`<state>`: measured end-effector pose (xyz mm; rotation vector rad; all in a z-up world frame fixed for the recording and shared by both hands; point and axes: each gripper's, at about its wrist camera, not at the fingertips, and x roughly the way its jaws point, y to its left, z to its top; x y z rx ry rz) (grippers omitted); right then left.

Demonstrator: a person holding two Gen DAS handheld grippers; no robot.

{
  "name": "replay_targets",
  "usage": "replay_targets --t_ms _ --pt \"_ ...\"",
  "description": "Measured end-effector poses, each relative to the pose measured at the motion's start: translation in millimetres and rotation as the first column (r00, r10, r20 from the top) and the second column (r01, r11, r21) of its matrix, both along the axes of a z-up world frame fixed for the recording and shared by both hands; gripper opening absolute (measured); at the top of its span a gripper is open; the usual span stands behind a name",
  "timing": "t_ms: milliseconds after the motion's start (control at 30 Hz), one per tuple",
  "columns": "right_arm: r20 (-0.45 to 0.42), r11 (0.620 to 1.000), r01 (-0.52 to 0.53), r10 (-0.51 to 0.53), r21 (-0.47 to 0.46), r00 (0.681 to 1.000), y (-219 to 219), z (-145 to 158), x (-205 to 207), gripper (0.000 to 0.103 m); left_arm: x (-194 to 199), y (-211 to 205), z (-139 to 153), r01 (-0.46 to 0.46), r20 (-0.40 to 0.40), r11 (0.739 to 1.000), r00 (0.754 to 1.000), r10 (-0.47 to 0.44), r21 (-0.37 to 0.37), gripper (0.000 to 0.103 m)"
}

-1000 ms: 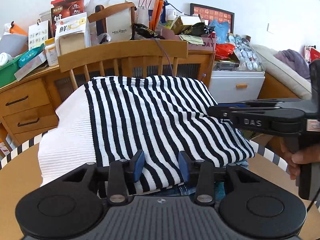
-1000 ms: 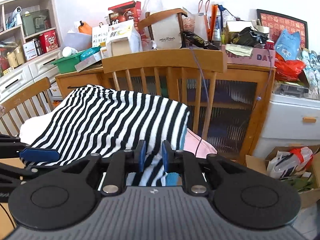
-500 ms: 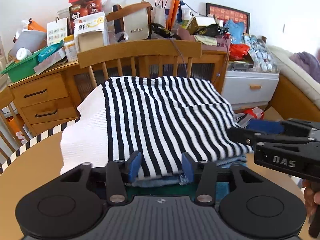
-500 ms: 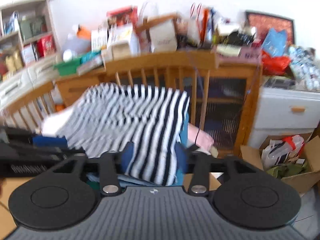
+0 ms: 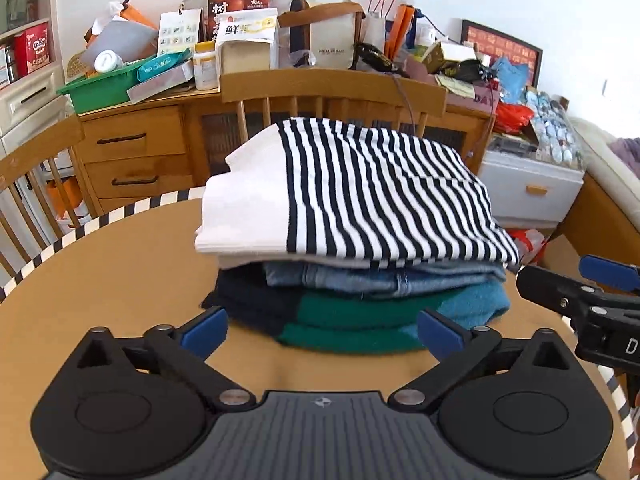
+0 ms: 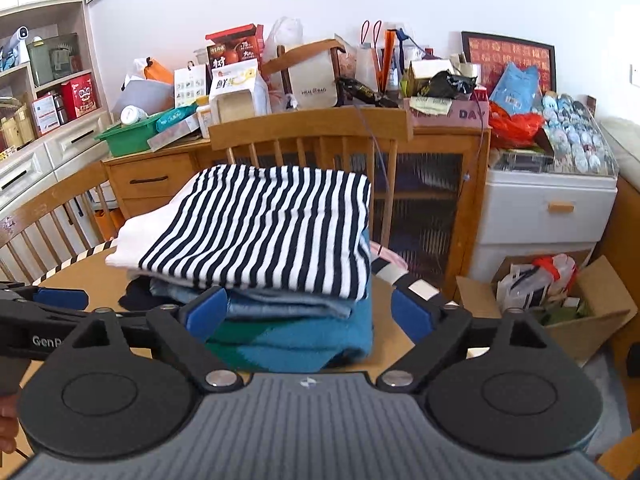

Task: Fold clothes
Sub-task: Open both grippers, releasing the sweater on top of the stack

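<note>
Striped top (image 5: 360,196) now released onto the folded pile; both grippers (image 5: 322,330) (image 6: 310,312) withdrawn, fingers wide: fold apparently complete.

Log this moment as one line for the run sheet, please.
left gripper: open, empty | right gripper: open, empty | striped shirt: folded, atop clothes stack on table | contact: none

My left gripper (image 5: 322,334) and right gripper (image 6: 308,314) looked alike: black linkage arms, silver pivot screws, blue pads (image 5: 204,330), round discs flanking a ribbed grey housing with white lettering.
</note>
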<state>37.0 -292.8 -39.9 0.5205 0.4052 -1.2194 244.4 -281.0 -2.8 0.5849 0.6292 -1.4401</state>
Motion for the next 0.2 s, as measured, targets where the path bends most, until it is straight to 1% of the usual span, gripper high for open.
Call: replay_targets --t_ms 200 --pt "-0.016 1.000 -0.008 0.008 0.009 1.000 8.5 -0.2 4.7 0.091 4.8 7.5 2.0 0.004 -0.006 1.000 1.000 -0.004 -0.011 0.102"
